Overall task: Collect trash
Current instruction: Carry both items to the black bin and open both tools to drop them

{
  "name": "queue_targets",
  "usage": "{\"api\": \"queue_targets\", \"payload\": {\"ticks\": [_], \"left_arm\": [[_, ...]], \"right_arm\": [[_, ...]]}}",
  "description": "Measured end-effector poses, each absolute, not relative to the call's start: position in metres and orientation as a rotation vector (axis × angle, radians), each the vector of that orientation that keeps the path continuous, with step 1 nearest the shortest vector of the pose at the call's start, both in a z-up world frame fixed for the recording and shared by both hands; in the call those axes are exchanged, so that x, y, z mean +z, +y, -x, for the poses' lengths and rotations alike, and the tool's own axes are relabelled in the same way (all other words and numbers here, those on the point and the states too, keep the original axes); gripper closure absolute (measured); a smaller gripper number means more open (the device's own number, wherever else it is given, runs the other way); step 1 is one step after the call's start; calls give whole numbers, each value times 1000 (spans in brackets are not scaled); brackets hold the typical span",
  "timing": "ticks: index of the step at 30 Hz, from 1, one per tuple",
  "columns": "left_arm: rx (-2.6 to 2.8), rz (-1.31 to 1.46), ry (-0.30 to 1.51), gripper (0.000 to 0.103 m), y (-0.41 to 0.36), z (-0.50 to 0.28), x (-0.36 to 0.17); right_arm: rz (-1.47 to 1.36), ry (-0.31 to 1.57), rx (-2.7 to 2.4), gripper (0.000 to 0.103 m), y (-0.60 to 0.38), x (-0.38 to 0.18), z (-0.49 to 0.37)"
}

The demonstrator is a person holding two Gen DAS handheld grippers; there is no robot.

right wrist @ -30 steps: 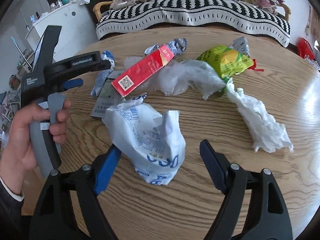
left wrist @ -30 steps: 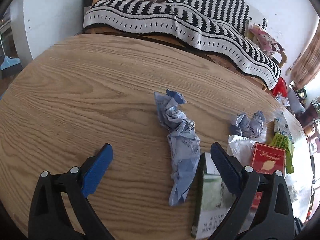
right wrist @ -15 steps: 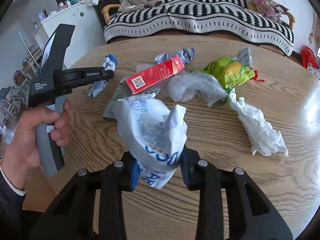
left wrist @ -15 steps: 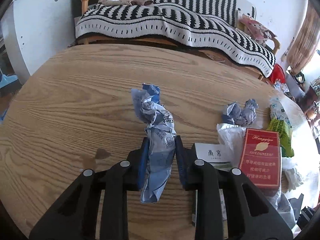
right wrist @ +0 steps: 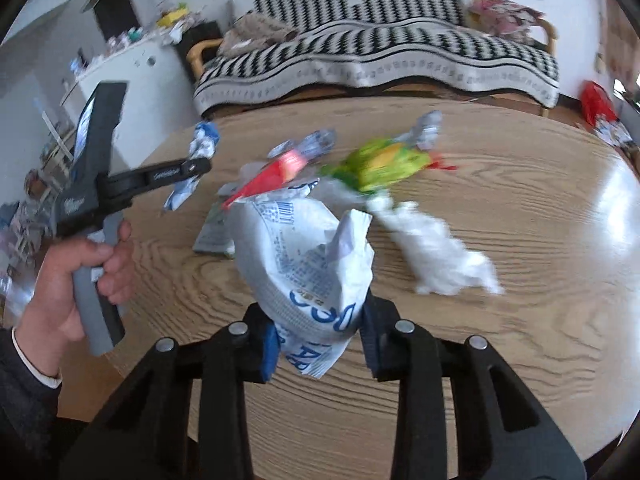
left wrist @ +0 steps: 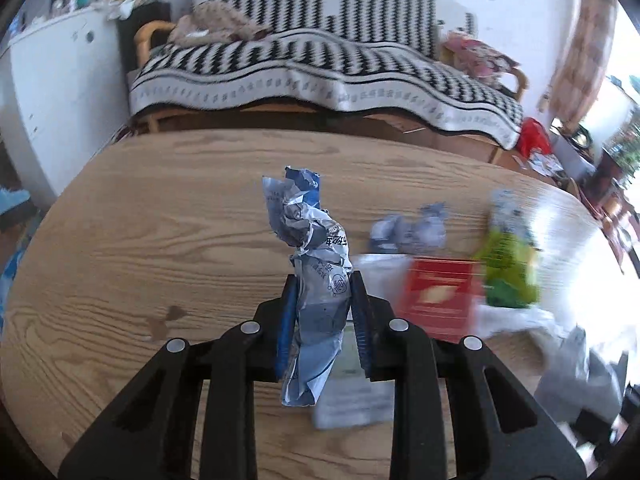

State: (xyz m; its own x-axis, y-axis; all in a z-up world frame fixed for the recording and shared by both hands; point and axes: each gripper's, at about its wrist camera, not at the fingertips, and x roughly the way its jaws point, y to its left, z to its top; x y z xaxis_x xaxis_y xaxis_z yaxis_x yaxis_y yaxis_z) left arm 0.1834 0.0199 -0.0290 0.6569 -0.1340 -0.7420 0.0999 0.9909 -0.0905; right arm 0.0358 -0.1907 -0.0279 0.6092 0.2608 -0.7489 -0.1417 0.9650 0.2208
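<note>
My left gripper (left wrist: 322, 320) is shut on a crumpled blue-and-silver wrapper (left wrist: 308, 240) and holds it above the round wooden table (left wrist: 140, 248). My right gripper (right wrist: 320, 344) is shut on a crumpled white bag with blue print (right wrist: 304, 264), also lifted off the table. The left gripper with its wrapper (right wrist: 200, 148) shows at the left of the right wrist view. More trash lies on the table: a red cigarette box (left wrist: 436, 300), a green snack bag (right wrist: 384, 164), a white tissue (right wrist: 440, 256) and a small crumpled blue wrapper (left wrist: 408, 232).
A pale flat box (left wrist: 352, 400) lies under the left gripper. A sofa with a black-and-white striped blanket (left wrist: 320, 64) stands behind the table. A white cabinet (left wrist: 52, 80) is at the left. A red bag (right wrist: 596, 104) lies on the floor at the right.
Both grippers were open around their pieces a second ago. They closed on them and have lifted them off the table, pulling back.
</note>
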Motion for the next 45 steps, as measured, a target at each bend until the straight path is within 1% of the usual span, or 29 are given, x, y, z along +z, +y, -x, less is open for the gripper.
{"api": "queue_targets", "payload": {"ticks": [5,9,15,19,22,26,30,34,38,45], "left_arm": [[-248,-9,802,77,-39,-157,-9],[-388,-66,759,77,-108,-121,7],[-660,-146,701,77,-230,-43,28],[-839,-209,678,77,-306,16,25],[-967,-247,687,77,-359,58,11],[-1117,-282,744,77,-418,107,-20],[-1238,-311,858,77,-466,143,-63],[-1276,-333,934,77,-495,150,-94],[-1288,-311,1000,77,-513,146,-115],[-1284,-319,1016,77,-532,141,-125]], "right_arm": [[-201,842,107,70,-268,-11,-9],[-245,804,-26,70,-341,-3,26],[-335,766,-264,70,-461,-2,95],[-384,751,-435,70,-529,-7,148],[-462,756,-535,70,-577,-17,190],[-548,818,-685,70,-628,-40,241],[-635,903,-776,70,-662,-70,280],[-698,955,-810,70,-684,-94,306],[-728,970,-803,70,-691,-101,308],[-732,969,-797,70,-694,-100,305]]}}
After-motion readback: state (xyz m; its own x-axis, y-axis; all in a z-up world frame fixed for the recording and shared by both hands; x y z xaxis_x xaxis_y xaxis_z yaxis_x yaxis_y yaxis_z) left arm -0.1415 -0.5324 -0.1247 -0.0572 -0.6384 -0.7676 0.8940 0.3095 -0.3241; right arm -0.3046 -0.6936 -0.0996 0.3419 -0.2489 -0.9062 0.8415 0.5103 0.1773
